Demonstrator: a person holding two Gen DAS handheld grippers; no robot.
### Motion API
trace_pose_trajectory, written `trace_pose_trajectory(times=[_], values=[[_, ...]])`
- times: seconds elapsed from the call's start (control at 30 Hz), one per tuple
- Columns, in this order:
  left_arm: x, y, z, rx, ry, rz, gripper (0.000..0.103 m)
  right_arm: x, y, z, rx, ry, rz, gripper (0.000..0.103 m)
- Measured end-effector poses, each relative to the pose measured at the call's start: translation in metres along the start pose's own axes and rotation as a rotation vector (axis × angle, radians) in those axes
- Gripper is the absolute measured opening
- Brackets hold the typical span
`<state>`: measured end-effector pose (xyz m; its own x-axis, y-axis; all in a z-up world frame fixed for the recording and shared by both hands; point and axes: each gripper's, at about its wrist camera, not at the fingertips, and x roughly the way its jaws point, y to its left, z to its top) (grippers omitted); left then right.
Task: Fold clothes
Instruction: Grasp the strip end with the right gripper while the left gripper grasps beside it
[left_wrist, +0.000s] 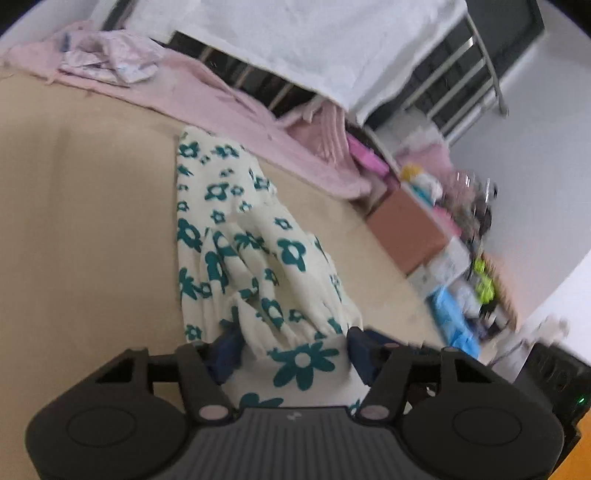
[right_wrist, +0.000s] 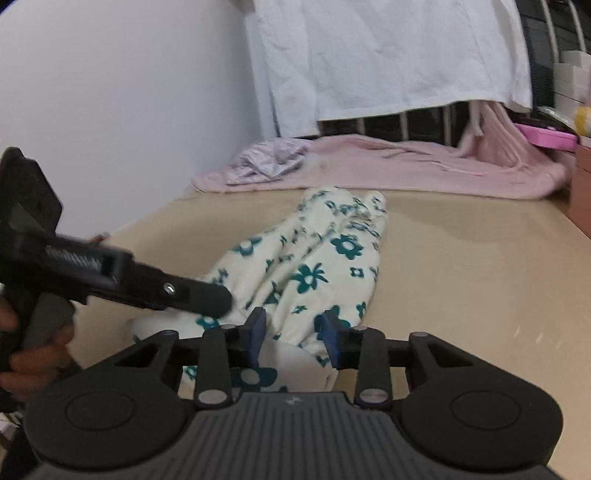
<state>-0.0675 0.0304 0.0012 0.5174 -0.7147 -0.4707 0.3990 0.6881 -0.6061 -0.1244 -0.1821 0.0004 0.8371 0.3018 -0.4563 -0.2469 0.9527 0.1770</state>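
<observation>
**A:** Where's the garment relative to the tools?

**B:** Left wrist view: the floral garment (left_wrist: 243, 251), cream with teal flowers, lies on the tan bed surface (left_wrist: 92, 206). It runs from about 12 o'clock down to 6 o'clock, straight into the left gripper (left_wrist: 293, 347). Near end is bunched between the two blue pads (left_wrist: 229, 350). Cloth fills the gap, and the pads look pressed into it from both sides. I read that as clamped on the fabric.

**A:** Right side?

**B:** Right wrist view: same garment (right_wrist: 314, 266) stretches from 12 o'clock toward the right gripper (right_wrist: 293, 332). Cloth sits between its blue fingers (right_wrist: 258, 328) and passes under them toward 6 o'clock. Fingers stand apart with cloth in the gap. The view is blurred, so I cannot tell whether they pinch it or just straddle it.

**A:** Both tools on the same end?

**B:** Yes, the near end. In the right view the left gripper (right_wrist: 207, 295) comes in from 9 o'clock, its tip on the cloth just beside the right one's left finger. The person's hand (right_wrist: 26, 354) is on its handle at 8 o'clock.

**A:** Surroundings?

**B:** Pink blanket (left_wrist: 221, 107) along the far edge of the bed at 12 o'clock, apart from the garment. A crumpled pale patterned cloth (right_wrist: 266, 158) lies on it. White sheet (right_wrist: 388, 55) hangs behind.
</observation>
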Motion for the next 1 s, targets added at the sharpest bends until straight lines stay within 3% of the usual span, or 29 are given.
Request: trace_pose_trajectory(times=[0.03, 0.1, 0.23, 0.3, 0.37, 0.43, 0.5, 0.6, 0.67, 0.73, 0.77, 0.83, 1.0], values=[[0.001, 0.001, 0.001, -0.011, -0.010, -0.005, 0.061, -0.001, -0.002, -0.002, 0.026, -0.009, 0.001, 0.034], [0.005, 0.004, 0.004, -0.031, -0.001, -0.054, 0.027, -0.005, -0.007, -0.005, 0.081, -0.017, 0.008, 0.034], [0.003, 0.019, 0.007, -0.116, 0.011, -0.079, 0.033, -0.008, -0.001, -0.011, 0.061, -0.045, -0.013, 0.034], [-0.010, 0.020, 0.005, -0.085, -0.027, -0.028, 0.048, -0.018, 0.003, -0.011, 0.040, -0.074, -0.034, 0.034], [-0.021, 0.011, 0.004, -0.008, -0.053, 0.023, 0.054, -0.027, 0.008, -0.008, 0.017, -0.116, -0.026, 0.034], [-0.030, 0.000, 0.004, 0.067, -0.061, 0.058, 0.053, -0.028, 0.014, -0.003, 0.000, -0.136, 0.003, 0.034], [-0.041, -0.013, 0.005, 0.145, -0.097, 0.099, 0.045, -0.022, 0.025, -0.001, -0.038, -0.124, 0.023, 0.034], [-0.053, -0.029, 0.006, 0.233, -0.172, 0.131, 0.043, -0.001, 0.040, -0.006, -0.092, -0.047, 0.009, 0.033], [-0.044, -0.040, 0.004, 0.309, -0.144, 0.106, 0.042, 0.011, 0.045, -0.013, -0.108, -0.019, 0.020, 0.033], [-0.027, -0.048, -0.002, 0.380, -0.072, 0.115, 0.029, 0.013, 0.048, -0.016, -0.120, -0.019, 0.025, 0.033], [-0.018, -0.048, -0.006, 0.389, -0.041, 0.146, 0.019, 0.013, 0.048, -0.016, -0.121, -0.015, 0.027, 0.033], [-0.009, -0.039, -0.013, 0.362, -0.028, 0.192, 0.016, 0.012, 0.046, -0.014, -0.109, 0.002, 0.034, 0.033], [-0.017, -0.019, -0.032, 0.287, -0.038, 0.095, 0.018, 0.003, 0.044, -0.027, -0.092, -0.004, 0.042, 0.034]])
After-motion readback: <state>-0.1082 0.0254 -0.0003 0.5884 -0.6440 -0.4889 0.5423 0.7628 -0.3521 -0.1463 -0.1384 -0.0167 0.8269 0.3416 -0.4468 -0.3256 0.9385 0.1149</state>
